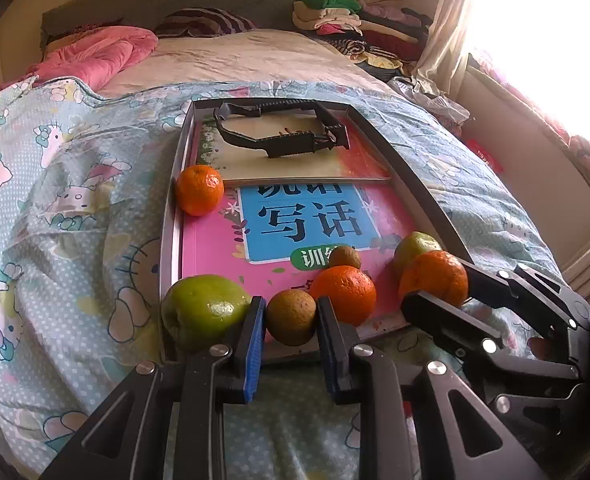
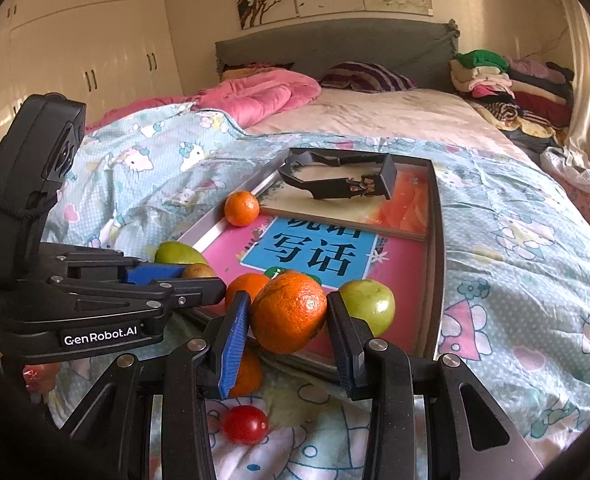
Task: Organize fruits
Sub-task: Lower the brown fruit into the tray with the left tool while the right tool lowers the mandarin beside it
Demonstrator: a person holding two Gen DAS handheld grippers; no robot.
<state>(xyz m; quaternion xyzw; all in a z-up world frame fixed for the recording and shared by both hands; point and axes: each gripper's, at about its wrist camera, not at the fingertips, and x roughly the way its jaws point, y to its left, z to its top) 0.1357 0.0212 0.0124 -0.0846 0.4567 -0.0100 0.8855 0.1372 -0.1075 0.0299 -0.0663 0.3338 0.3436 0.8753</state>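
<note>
Orange fruit, stem end rightward

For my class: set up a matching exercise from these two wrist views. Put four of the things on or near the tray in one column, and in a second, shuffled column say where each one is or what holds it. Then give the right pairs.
Things
1. brown kiwi
2. large orange
3. cherry tomato
4. small orange

Places
A. alone at the tray's left rim, beside the upper book
B. on the quilt, outside the tray
C. between the pads of the right claw
D. between the pads of the left claw

Pairs: 1-D, 2-C, 3-B, 4-A
</note>
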